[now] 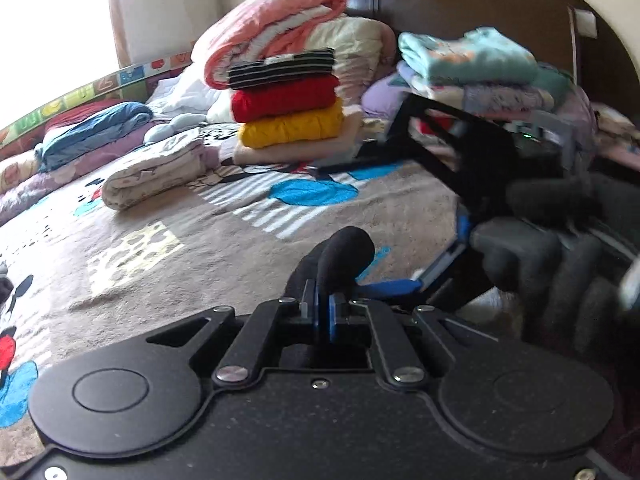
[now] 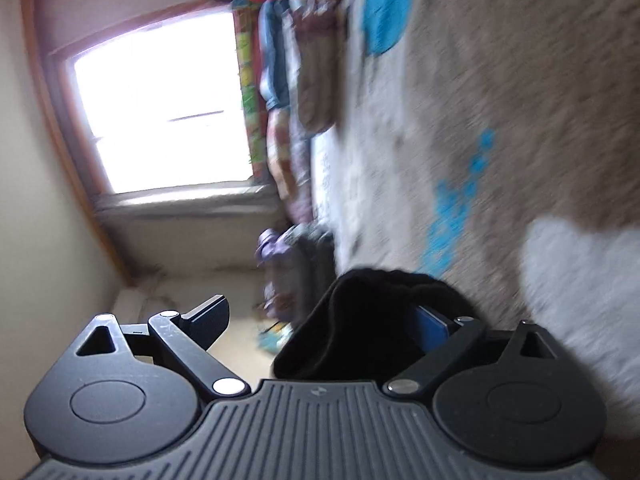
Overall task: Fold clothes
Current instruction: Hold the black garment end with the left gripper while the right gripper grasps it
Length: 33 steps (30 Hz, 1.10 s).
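The black cloth (image 1: 340, 256) is the piece in hand; in the left view it sits at six o'clock, a rounded fold of it rising from the left gripper (image 1: 323, 312), whose blue pads are pressed together on it; in the right view the same dark cloth (image 2: 360, 320) bunches at six o'clock between the fingers of the right gripper (image 2: 320, 328), which stand spread wide, one finger at seven o'clock clear of it, the blue pad at five o'clock just beside it; whether that pad touches the cloth I cannot tell.

Beyond it, the blanket (image 1: 200, 240) with its cartoon print carries the work already done, by my judgement: a stack (image 1: 286, 112) at twelve o'clock, striped on red on yellow on a pale piece; a rolled pale bundle (image 1: 152, 176) at ten o'clock; a blue garment (image 1: 96, 128) farther toward nine; a teal pile (image 1: 468, 60) at one o'clock; quilts (image 1: 280, 24) behind the stack against the headboard (image 1: 460, 4).

So most of the pile looks folded; the black piece looks unfinished, and still has to be folded and set down.

No basket, box or drawer shows; the folded things rest straight on the blanket.
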Each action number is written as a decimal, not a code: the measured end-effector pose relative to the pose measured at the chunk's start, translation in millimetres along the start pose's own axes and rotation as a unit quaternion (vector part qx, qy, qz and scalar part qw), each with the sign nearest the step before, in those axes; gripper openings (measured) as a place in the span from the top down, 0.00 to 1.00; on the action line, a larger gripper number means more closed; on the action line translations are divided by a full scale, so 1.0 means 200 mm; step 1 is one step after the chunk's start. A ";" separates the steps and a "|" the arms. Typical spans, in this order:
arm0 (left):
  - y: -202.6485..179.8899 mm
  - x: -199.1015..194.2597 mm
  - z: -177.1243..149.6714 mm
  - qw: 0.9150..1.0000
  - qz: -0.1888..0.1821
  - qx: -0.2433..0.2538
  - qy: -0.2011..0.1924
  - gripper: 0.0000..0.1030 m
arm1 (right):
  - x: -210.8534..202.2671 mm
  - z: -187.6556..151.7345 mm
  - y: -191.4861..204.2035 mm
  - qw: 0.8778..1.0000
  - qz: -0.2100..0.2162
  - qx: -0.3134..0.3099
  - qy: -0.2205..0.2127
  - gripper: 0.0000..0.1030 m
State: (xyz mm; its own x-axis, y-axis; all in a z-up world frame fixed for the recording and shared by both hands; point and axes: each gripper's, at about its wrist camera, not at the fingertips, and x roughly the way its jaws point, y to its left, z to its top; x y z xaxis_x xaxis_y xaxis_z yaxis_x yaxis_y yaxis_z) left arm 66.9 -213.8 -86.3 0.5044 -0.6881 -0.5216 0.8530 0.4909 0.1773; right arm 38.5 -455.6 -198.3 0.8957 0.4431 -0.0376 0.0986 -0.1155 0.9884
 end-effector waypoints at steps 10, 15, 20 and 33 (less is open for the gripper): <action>-0.28 0.07 -0.12 0.981 0.018 0.191 0.030 0.98 | 0.01 0.04 -0.10 0.999 -0.008 0.042 -0.018 0.25; -0.41 0.12 -0.22 0.954 0.056 0.292 0.040 0.98 | 0.00 0.05 -0.12 0.999 -0.005 0.042 -0.012 0.30; -0.47 0.17 -0.29 0.939 0.083 0.331 0.046 0.99 | -0.03 0.05 -0.10 1.000 -0.006 0.010 0.000 0.29; -0.43 0.19 -0.30 0.946 0.099 0.305 0.051 1.00 | -0.20 0.00 0.26 0.970 0.000 -0.239 -0.048 0.29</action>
State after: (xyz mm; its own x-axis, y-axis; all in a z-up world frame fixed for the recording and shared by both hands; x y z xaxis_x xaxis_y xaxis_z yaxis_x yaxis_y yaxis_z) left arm 5.9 -250.4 -171.1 0.6733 -0.5449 -0.4998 0.6773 0.1836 0.7124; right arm 8.5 -478.8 -145.7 0.9340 0.3560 -0.0289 -0.0930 0.3203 0.9427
